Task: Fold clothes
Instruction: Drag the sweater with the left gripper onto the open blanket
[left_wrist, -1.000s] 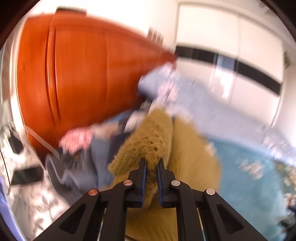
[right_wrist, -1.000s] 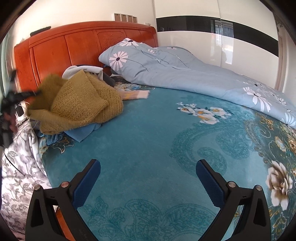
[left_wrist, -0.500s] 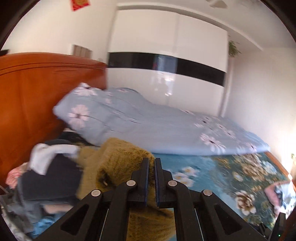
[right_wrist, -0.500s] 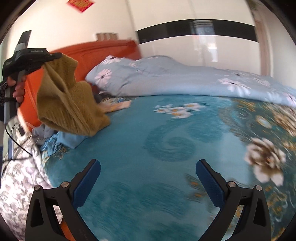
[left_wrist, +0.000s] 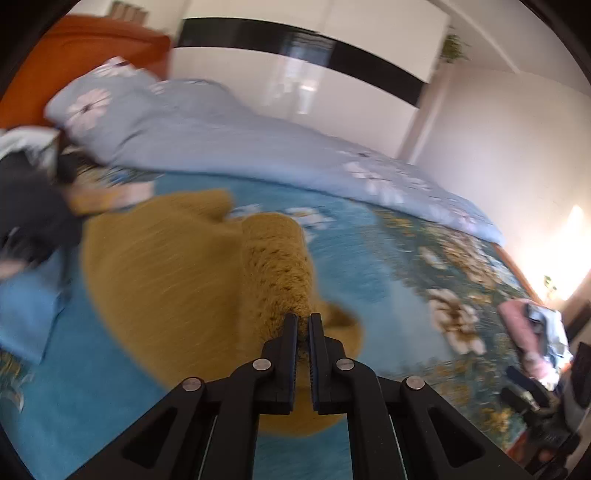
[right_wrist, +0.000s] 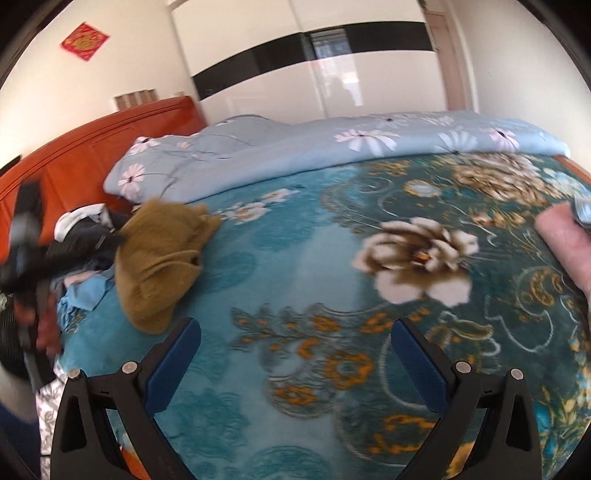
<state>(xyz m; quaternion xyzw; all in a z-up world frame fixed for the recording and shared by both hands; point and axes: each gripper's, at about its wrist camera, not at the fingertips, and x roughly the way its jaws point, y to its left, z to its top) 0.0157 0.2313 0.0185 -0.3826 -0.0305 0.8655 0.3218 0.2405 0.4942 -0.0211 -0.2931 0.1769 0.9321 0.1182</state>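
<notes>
Teal floral bedspread (right_wrist: 295, 258) covers the bed, with a pale blue quilt (right_wrist: 295, 147) bunched along its far side by the orange headboard (right_wrist: 92, 147) and white wardrobe (right_wrist: 314, 74). On the spread lies a mustard knit sweater (left_wrist: 177, 280), its edge pinched between the pressed-together fingers of the left gripper (left_wrist: 302, 322). Beside it near the headboard sits a pile of dark and blue clothes (right_wrist: 85, 251). Above bare spread, the right gripper (right_wrist: 295, 347) is spread wide, gripping nothing.

Left tool (left_wrist: 303, 325), right tool (right_wrist: 295, 343): black frames, silver screws, blue pads.
</notes>
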